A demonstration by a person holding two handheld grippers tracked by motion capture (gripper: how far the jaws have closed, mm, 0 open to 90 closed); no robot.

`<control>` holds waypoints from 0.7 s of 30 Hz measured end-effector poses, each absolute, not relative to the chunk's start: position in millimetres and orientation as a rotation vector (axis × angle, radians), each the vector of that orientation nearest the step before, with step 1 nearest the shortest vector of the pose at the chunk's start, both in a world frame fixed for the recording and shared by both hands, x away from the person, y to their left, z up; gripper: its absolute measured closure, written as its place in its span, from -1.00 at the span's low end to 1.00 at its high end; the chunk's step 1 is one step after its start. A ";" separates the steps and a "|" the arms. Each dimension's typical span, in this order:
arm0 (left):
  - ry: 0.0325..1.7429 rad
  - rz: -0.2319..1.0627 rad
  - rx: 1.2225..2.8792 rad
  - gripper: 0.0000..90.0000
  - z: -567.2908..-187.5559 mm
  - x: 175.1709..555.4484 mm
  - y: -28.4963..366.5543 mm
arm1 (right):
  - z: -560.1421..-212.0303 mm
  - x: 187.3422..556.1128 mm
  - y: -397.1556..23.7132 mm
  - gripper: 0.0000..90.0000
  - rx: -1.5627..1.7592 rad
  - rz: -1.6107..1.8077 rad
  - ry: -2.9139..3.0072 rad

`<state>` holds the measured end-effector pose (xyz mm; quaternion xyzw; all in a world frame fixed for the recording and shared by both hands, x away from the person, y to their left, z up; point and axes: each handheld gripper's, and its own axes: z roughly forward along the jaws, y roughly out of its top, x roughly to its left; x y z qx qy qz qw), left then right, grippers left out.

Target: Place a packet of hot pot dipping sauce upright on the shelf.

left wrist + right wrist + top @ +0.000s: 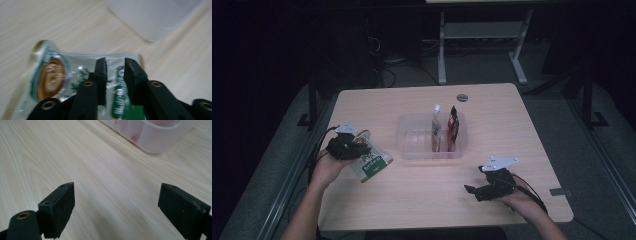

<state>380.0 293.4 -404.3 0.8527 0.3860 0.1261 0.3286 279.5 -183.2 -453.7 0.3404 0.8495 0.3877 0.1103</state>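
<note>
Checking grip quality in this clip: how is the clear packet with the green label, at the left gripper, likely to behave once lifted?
The packet looks like thin, glossy film, so it probably flexes and sags beside the left gripper, whose jaws pinch its middle. The shiny wrap may be slippery. The round brown contents sit at one end, so that end likely droops.

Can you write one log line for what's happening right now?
left gripper: closing over clear packet | right gripper: open, empty | bin: two pouches

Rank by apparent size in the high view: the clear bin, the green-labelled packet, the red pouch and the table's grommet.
1. Clear bin
2. Green-labelled packet
3. Red pouch, though partly sunk in the bin
4. Grommet
</note>
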 end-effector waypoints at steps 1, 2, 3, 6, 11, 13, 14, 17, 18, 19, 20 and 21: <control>1.026 0.337 2.221 0.79 -405.2 384.1 295.6 | -454.0 279.4 -182.9 -0.70 0.999 1.135 2.495; 1.038 0.337 2.214 0.84 -405.6 388.5 298.6 | -454.6 279.8 -182.8 -0.70 0.998 1.134 2.494; 1.048 0.343 2.208 0.92 -406.3 392.9 301.1 | -455.3 280.2 -182.8 -0.70 0.998 1.132 2.493; 1.093 0.361 2.195 0.99 -406.5 407.0 307.8 | -456.6 280.5 -183.5 -0.70 1.007 1.119 2.499; 1.116 0.363 2.196 1.00 -407.7 430.9 306.9 | -456.9 280.3 -185.5 -0.70 0.999 1.114 2.491; 1.125 0.371 2.206 1.00 -410.4 440.4 304.7 | -457.5 280.1 -185.3 -0.70 0.992 1.109 2.490; 1.133 0.355 2.196 1.00 -412.4 445.2 303.8 | -457.7 279.9 -185.2 -0.70 0.991 1.108 2.493; 1.142 0.343 2.236 0.99 -419.6 457.6 301.5 | -458.5 280.0 -184.0 -0.70 0.987 1.094 2.503; 1.146 0.340 2.237 0.99 -422.1 459.9 300.6 | -458.8 280.1 -183.4 -0.70 0.985 1.088 2.504; 1.144 0.337 2.245 0.99 -424.3 461.9 300.5 | -459.2 280.4 -183.3 -0.70 0.977 1.084 2.506; 1.154 0.333 2.249 0.99 -427.2 462.8 299.6 | -459.3 280.7 -183.2 -0.70 0.976 1.080 2.510; 1.148 0.335 2.273 0.99 -429.1 463.8 301.0 | -459.4 280.9 -183.1 -0.70 0.978 1.078 2.509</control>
